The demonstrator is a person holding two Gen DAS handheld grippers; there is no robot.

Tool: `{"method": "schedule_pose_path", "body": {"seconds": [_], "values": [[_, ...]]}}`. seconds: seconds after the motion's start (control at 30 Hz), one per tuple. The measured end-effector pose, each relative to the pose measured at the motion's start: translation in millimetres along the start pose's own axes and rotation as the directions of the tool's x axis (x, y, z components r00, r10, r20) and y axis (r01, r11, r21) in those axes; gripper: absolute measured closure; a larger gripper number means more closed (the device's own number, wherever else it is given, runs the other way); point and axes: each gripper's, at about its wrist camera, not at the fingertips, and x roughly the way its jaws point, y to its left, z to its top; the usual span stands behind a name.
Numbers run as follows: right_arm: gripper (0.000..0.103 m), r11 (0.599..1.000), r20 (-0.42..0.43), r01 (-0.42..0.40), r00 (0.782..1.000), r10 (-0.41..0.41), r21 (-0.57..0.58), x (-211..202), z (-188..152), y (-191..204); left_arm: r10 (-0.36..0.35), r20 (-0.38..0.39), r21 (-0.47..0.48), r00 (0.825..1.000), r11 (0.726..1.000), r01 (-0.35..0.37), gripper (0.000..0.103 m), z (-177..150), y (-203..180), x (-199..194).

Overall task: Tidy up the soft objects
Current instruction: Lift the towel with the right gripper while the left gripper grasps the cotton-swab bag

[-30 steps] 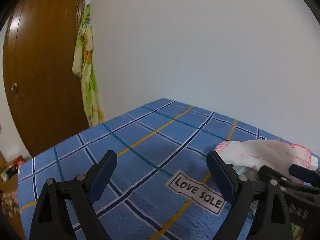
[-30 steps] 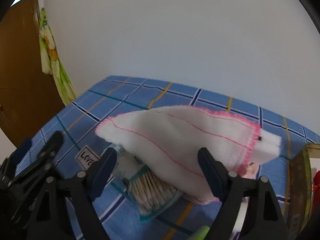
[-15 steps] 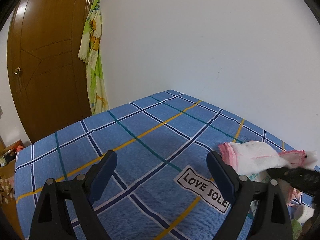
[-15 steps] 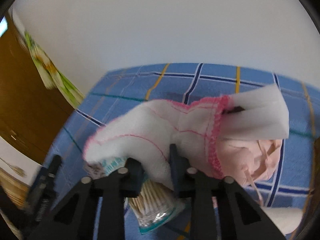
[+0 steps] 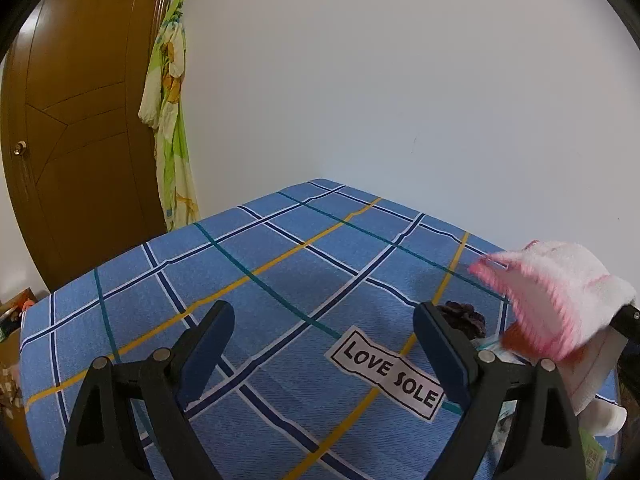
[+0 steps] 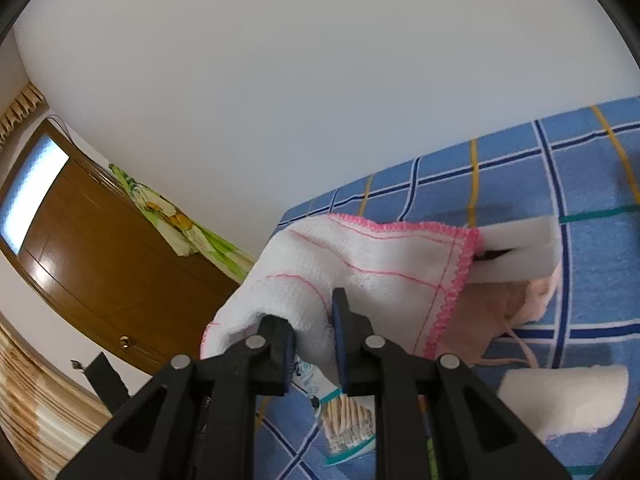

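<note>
My right gripper [image 6: 314,330] is shut on a white cloth with pink edging [image 6: 360,264] and holds it lifted above the blue checked bedspread [image 6: 592,184]. The same cloth [image 5: 560,292] shows at the right edge of the left wrist view, blurred. My left gripper [image 5: 320,338] is open and empty above the bedspread [image 5: 240,264], left of the cloth. A pale pink garment [image 6: 504,312] and a white sponge block [image 6: 520,248] lie under the cloth's far end.
A pack of cotton swabs [image 6: 348,420] and a white roll [image 6: 564,396] lie on the bed. A dark scrunchie [image 5: 462,316] lies near the "LOVE SOLE" label [image 5: 388,372]. A brown door [image 5: 80,120] and a hanging floral cloth [image 5: 170,120] stand left.
My right gripper closed on the white cloth and lifted it, tilting as it rose. The left gripper stayed open and shifted a little; the scrunchie under the cloth came into view.
</note>
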Motion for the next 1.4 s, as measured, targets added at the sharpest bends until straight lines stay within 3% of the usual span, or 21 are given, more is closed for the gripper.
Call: {"method": "schedule_pose_path", "body": {"seconds": [0.1, 0.2, 0.4, 0.43, 0.5, 0.63, 0.7, 0.73, 0.77, 0.8, 0.87, 0.93, 1.0, 1.13, 1.27, 1.4], "values": [[0.085, 0.999, 0.003, -0.046, 0.999, 0.046, 0.02, -6, 0, 0, 0.002, -0.005, 0.0, 1.0, 1.0, -0.002, 0.01, 1, 0, 0], [0.084, 1.0, -0.001, -0.014, 1.0, 0.014, 0.019, -5, 1, 0, 0.005, -0.008, 0.0, 1.0, 1.0, -0.005, 0.01, 1, -1, 1], [0.081, 0.997, -0.013, -0.034, 0.999, 0.035, 0.062, -4, 4, -12, -0.004, -0.006, 0.008, 1.0, 1.0, 0.004, 0.01, 1, -3, 1], [0.078, 0.999, -0.017, 0.015, 1.0, -0.015, 0.032, -2, 5, -9, -0.005, -0.006, 0.009, 1.0, 1.0, 0.005, 0.01, 1, -3, 1], [0.051, 0.991, -0.003, 0.132, 0.991, -0.132, -0.017, -1, 5, -8, -0.005, -0.007, 0.008, 1.0, 1.0, 0.006, 0.01, 1, -3, 1], [0.041, 0.961, 0.03, 0.265, 0.964, -0.264, -0.078, 2, 10, -7, -0.006, -0.008, 0.011, 1.0, 1.0, 0.006, 0.01, 1, -3, 2], [0.038, 0.93, 0.036, 0.346, 0.938, -0.345, -0.126, 10, 17, -3, -0.011, -0.01, 0.012, 1.0, 1.0, 0.011, 0.01, 1, -5, 2], [0.04, 0.912, 0.042, 0.38, 0.925, -0.378, -0.156, 15, 20, -2, -0.014, -0.011, 0.013, 1.0, 1.0, 0.014, 0.01, 1, -5, 2], [0.062, 0.891, 0.037, 0.409, 0.911, -0.41, -0.199, 20, 21, 2, -0.016, -0.013, 0.014, 1.0, 1.0, 0.016, 0.01, 1, -6, 2], [0.098, 0.871, 0.029, 0.429, 0.9, -0.435, -0.24, 27, 21, 3, -0.017, -0.014, 0.016, 1.0, 1.0, 0.018, 0.01, 1, -6, 2], [0.096, 0.849, 0.009, 0.446, 0.886, -0.463, -0.284, 36, 19, 6, -0.023, -0.017, 0.014, 1.0, 1.0, 0.023, 0.01, 1, -6, 2], [0.097, 0.869, 0.027, 0.418, 0.904, -0.427, -0.265, 28, 15, 10, -0.03, -0.017, 0.012, 0.999, 0.999, 0.03, 0.01, 1, -6, 2], [0.097, 0.909, 0.07, 0.349, 0.937, -0.342, -0.229, 11, 14, 9, -0.04, -0.019, 0.008, 0.999, 0.999, 0.04, 0.01, 0, -5, 2], [0.097, 0.958, 0.169, 0.236, 0.963, -0.209, -0.164, -35, 15, 24, -0.068, -0.021, 0.017, 0.997, 0.997, 0.069, 0.01, 0, -8, 1], [0.097, 0.989, 0.263, 0.126, 0.959, -0.103, -0.074, -81, 17, 25, -0.128, -0.041, 0.039, 0.991, 0.991, 0.13, 0.01, -3, -16, -1], [0.096, 0.997, 0.327, 0.076, 0.942, -0.069, -0.008, -118, 13, 14, -0.221, -0.084, 0.064, 0.972, 0.972, 0.226, 0.01, -10, -33, -4]]}}
